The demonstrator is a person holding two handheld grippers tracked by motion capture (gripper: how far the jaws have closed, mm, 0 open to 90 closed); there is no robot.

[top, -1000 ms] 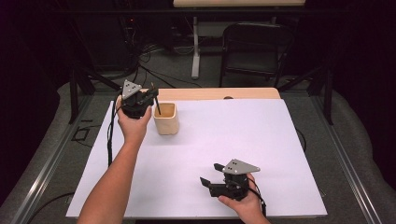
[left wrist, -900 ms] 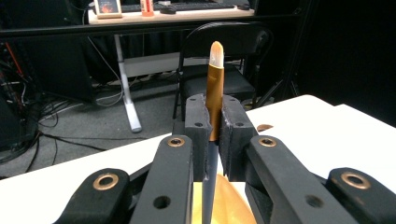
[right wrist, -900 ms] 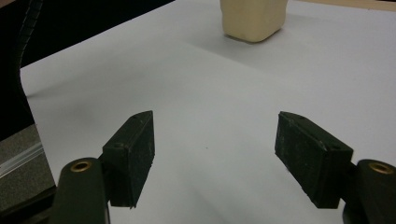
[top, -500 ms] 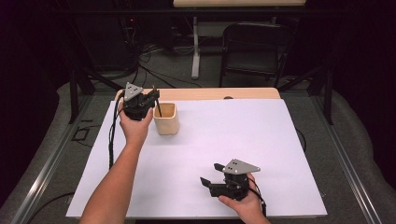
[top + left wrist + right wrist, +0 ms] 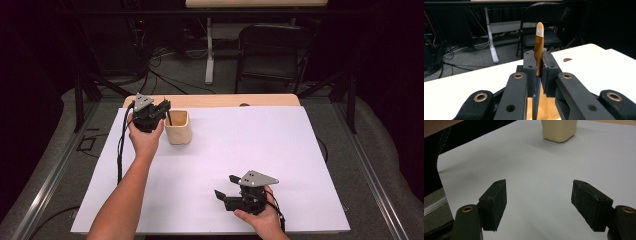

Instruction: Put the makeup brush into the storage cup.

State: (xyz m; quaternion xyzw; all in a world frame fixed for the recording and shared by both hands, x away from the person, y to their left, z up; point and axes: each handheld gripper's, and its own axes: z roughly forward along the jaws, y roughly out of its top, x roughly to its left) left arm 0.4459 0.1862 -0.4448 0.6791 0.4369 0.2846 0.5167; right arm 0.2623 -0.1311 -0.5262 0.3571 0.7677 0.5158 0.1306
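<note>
The desk (image 5: 280, 150) is covered by a white sheet, with a strip of bare wood seen along its far edge. Behind it, a black folding chair (image 5: 272, 55) is seen on the floor. On the far left part of the desk a cream-coloured cup (image 5: 178, 128) is stood upright on the white sheet. Just left of the cup, the left gripper (image 5: 159, 109) is held above the desk, its jaws directed toward the cup's rim. It is clenched on a thin brush (image 5: 538, 47), whose golden ferrule and pale tip are seen rising between the pads in the left gripper view, while the dark handle is directed down toward the cup. Near the front edge of the desk, well apart from the cup, the right gripper (image 5: 225, 187) is held low over the sheet, released, with its jaws spread wide and nothing between them.
</note>
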